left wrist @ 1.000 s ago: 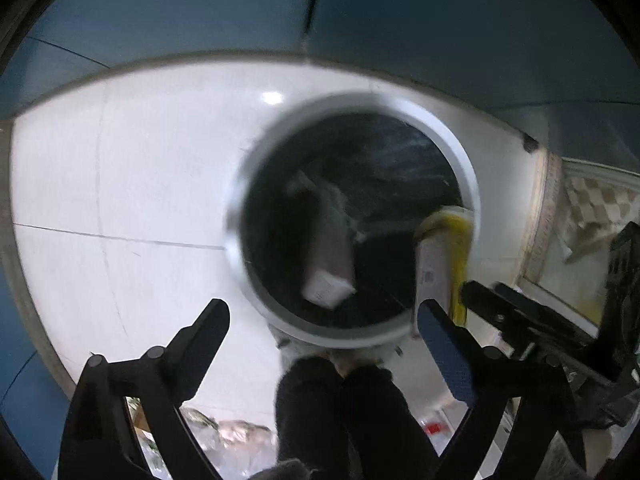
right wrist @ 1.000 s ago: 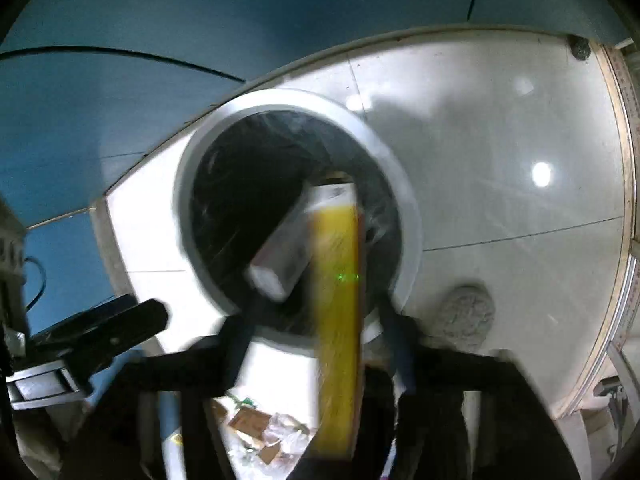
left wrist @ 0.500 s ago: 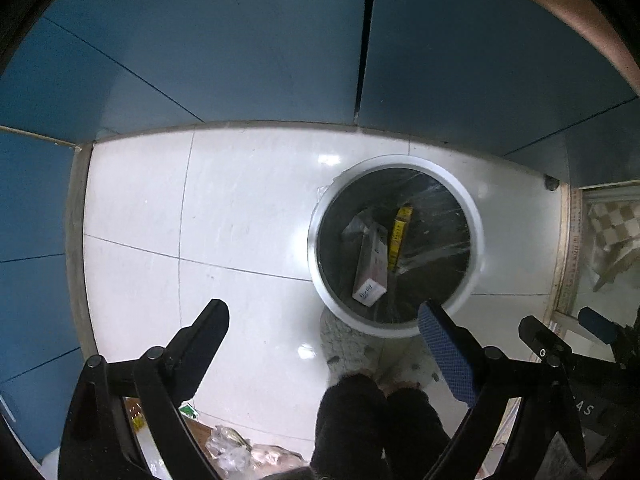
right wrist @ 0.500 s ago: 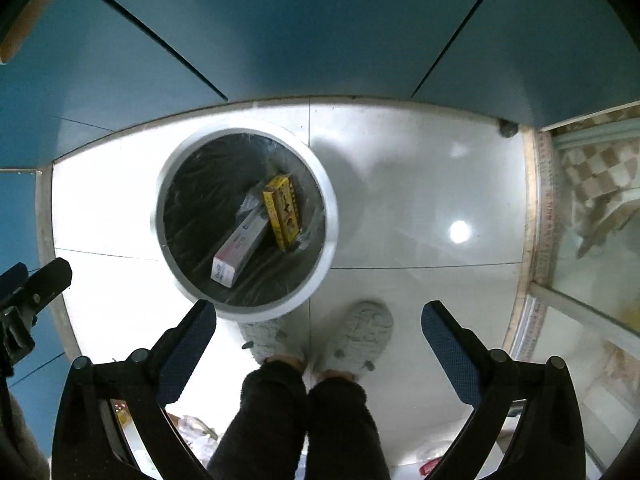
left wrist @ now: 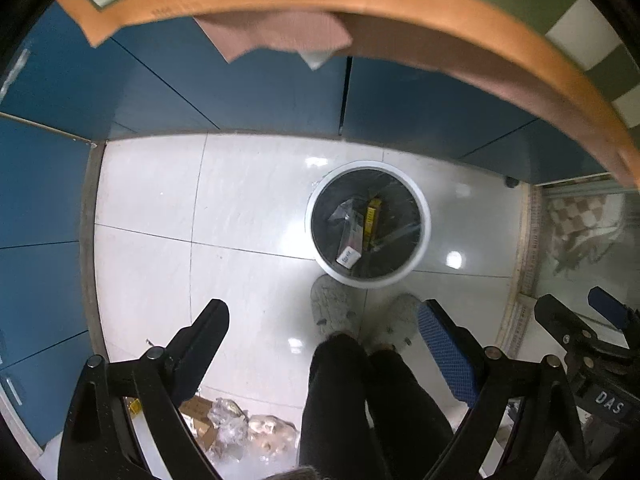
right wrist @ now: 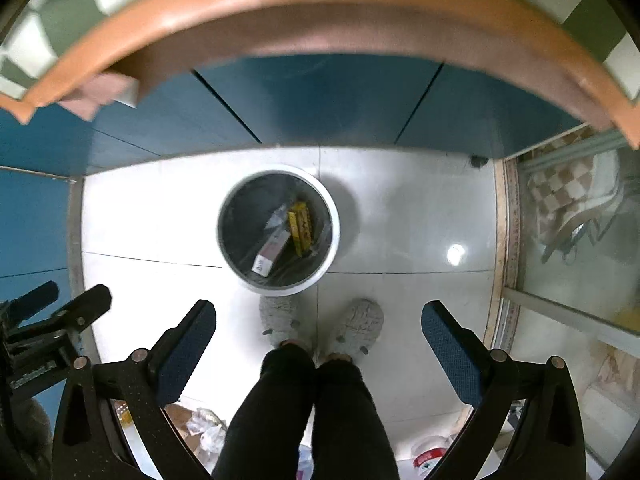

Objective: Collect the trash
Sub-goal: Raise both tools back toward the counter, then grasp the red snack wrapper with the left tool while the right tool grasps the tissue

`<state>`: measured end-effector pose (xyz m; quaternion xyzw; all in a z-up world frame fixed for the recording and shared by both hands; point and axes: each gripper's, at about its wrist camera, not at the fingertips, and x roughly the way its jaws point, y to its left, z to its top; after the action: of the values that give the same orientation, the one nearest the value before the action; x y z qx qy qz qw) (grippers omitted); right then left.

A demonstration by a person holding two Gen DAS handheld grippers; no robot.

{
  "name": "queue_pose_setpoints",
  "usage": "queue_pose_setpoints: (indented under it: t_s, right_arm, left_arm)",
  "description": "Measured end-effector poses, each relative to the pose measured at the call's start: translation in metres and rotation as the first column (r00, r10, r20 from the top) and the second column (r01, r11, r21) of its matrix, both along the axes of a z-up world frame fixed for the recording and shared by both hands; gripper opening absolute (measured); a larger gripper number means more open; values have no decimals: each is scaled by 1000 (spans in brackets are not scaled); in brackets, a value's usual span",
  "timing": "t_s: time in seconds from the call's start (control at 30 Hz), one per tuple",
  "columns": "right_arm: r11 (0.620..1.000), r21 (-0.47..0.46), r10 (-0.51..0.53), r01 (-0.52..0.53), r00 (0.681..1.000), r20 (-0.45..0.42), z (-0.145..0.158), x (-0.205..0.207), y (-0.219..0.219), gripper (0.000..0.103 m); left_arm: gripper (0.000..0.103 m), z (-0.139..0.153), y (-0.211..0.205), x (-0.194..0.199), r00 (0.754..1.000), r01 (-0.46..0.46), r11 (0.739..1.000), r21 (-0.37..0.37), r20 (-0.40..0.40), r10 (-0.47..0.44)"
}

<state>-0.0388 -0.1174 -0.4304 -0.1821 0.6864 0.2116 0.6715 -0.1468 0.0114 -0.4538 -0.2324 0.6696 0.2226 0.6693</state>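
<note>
Straight below both tools, the round white-rimmed bin with a black liner (left wrist: pixel 416 196) holds a long yellow box (left wrist: pixel 373 218) beside a white-ended carton (left wrist: pixel 349 249), its label unreadable. Left gripper (left wrist: pixel 324 356) and right gripper (right wrist: pixel 319 350) gape empty. Grey slippers (right wrist: pixel 358 326) stand between; "DAS" marks the neighbouring tool.

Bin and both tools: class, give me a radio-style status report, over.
Left tool open, empty. Right tool open, empty. Yellow box and white box in bin. More trash on floor behind slippers; nothing blocking the bin.
</note>
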Motion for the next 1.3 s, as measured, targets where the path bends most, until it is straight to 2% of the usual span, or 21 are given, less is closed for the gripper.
queue_pose_setpoints:
  t_s: [0.2,0.4,0.53,0.57,0.7,0.87,1.03,1.17,1.3]
  right_arm:
    - [999,37,-13,11,999,38,93,-11,-6,103]
    - [997,75,-15,13,1000,20,162,-22,-3,103]
    - [992,122,-20,17,1000,19,213,-23,7,103]
    - [990,136,-25,22,999,24,221,-23,10,103]
    - [975,213,-71,54,994,77,260,-2,24,103]
    - [961,249,-161,124,978,136,292,53,26,103]
    - [949,248,-245,196,953,181,302,128,17,103]
    - [941,247,-279,233,945,170,289,196,9,103]
    - [933,261,-286,248,951,116,271,269,13,97]
  left_arm:
    - [97,68,-6,-10,999,41,999,5,19,-41]
    - [97,132,1,-24,997,31,999,-20,67,-30]
    - [99,178,9,-25,988,32,999,-8,149,-30]
    - [103,190,12,-20,984,39,999,3,176,-39]
    - [103,232,28,14,962,52,995,81,265,-72]
    - [103,274,51,76,936,30,993,113,346,-67]
    - [103,289,67,140,921,-21,998,62,390,-4]
    - [100,281,77,198,912,-50,997,-62,404,71]
    - [92,252,84,272,927,-70,986,-153,355,121]
